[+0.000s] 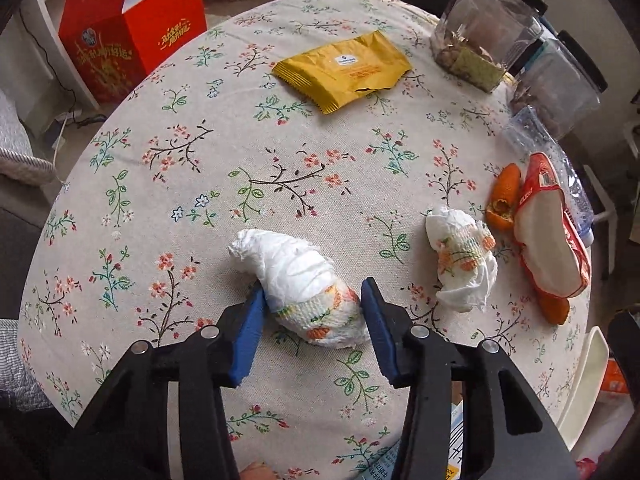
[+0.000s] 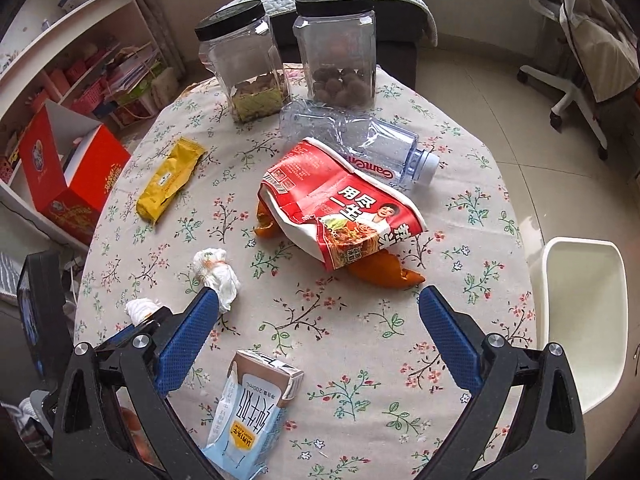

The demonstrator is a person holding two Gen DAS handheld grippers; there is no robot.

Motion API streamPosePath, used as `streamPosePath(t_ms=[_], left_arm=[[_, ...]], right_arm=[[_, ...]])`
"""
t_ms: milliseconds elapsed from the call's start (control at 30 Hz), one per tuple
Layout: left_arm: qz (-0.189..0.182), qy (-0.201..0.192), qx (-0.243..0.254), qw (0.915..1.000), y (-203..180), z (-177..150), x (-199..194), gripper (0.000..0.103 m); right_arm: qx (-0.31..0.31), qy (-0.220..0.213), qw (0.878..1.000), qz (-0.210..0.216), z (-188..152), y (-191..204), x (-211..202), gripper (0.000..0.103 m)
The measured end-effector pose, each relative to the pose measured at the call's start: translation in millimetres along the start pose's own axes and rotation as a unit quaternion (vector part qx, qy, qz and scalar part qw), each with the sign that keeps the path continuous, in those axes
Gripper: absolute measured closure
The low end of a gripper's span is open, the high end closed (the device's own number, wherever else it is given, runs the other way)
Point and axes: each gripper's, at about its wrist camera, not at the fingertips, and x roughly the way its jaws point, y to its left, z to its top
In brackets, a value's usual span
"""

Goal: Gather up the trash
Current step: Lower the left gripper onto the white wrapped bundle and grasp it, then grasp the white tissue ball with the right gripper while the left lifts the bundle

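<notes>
A: In the left wrist view, our left claw (image 1: 312, 308) has its blue pads on either side of a crumpled tissue (image 1: 298, 276) near six o'clock on the tabletop (image 1: 280, 152). One pad touches the tissue; the other seems just at its edge, so we judge the grip about closed, not yet a lift.

B: And the rest still lies out. A second tissue wad (image 1: 462, 256) sits at four o'clock, orange peel (image 1: 504, 196) and a red noodle bag (image 1: 550, 236) at three, a yellow wrapper (image 1: 344, 70) at twelve.

A: In the right wrist view, our right claw (image 2: 318, 308) hangs released, jaws wide, nothing between them. The red noodle bag (image 2: 340, 208) lies at the centre over orange peel (image 2: 384, 274), a crushed bottle (image 2: 360, 144) at one o'clock, a milk carton (image 2: 252, 404) at six, the yellow wrapper (image 2: 170, 176) at ten.

B: We see no bin in either view. By our reckoning we've barely begun: every piece is on the tabletop, and only one tissue is in hand.
</notes>
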Motion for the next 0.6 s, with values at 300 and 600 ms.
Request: streamPosePath(t_ms=[300, 600], left_arm=[[-0.035, -0.002, -0.038, 0.9987, 25, 14, -18, 0.058], [-0.03, -0.066, 0.0, 0.9974, 19, 36, -66, 0.059]], right_arm=[[-0.007, -0.002, 1.0, 0.008, 8, 17, 7, 0.007], [-0.041, 0.029, 0.998, 0.022, 8, 39, 30, 0.007]])
